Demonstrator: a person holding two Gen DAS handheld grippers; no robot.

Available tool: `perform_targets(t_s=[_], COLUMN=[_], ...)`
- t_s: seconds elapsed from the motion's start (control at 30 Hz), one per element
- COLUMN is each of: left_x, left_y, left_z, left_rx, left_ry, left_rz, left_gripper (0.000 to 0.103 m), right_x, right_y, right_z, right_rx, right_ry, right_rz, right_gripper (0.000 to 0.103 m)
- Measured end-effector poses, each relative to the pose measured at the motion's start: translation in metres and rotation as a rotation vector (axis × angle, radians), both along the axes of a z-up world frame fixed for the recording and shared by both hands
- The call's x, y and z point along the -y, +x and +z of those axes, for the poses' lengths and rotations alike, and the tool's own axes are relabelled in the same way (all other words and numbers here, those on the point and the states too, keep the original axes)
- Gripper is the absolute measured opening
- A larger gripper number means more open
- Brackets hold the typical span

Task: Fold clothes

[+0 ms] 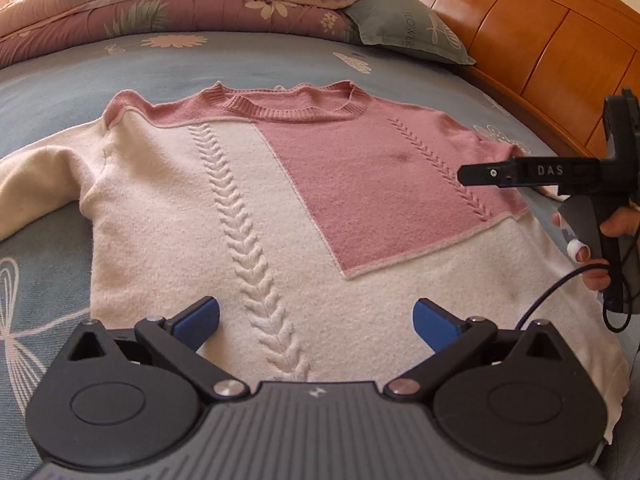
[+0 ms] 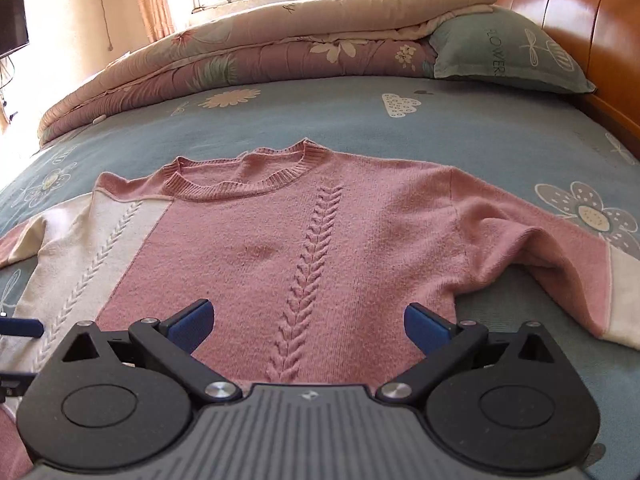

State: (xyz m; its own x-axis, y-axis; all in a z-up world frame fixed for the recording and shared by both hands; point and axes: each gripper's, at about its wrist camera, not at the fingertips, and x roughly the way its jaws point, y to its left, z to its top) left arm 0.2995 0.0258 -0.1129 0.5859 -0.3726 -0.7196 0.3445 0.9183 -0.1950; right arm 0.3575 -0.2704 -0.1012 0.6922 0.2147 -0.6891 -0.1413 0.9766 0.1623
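Sweater (image 2: 304, 248) lies flat on bed (image 2: 360, 120), before quilt (image 2: 248, 56).

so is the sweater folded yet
No, the sweater lies spread flat on the bed with both sleeves out to the sides.

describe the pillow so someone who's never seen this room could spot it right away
Start at the orange wooden headboard at the head of the bed. Against it, beside the folded floral quilt, lies the pillow. Unlike the pinkish quilt, it is grey-green, with pale dragonfly outlines and the word FLOWERS printed on it.
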Motion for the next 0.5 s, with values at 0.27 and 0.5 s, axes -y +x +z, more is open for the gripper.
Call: perform_targets(t_s=[0.27,0.5], left_x=[-0.003,-0.004], left_y=[0.0,-0.001], left_z=[0.001,0.004], left_rx=[-0.014,-0.029], left_ry=[-0.014,-0.017], left_rz=[0.017,0.034], left_gripper=[0.102,0.102], right_x=[0.031,0.021], right_y=[0.017,-0.029], right_z=[-0.016,0.01], right_rx=[-0.036,0.018], right_ry=[-0.095,0.165], right_rz=[-0.114,-0.047], right_gripper=[0.103,0.103])
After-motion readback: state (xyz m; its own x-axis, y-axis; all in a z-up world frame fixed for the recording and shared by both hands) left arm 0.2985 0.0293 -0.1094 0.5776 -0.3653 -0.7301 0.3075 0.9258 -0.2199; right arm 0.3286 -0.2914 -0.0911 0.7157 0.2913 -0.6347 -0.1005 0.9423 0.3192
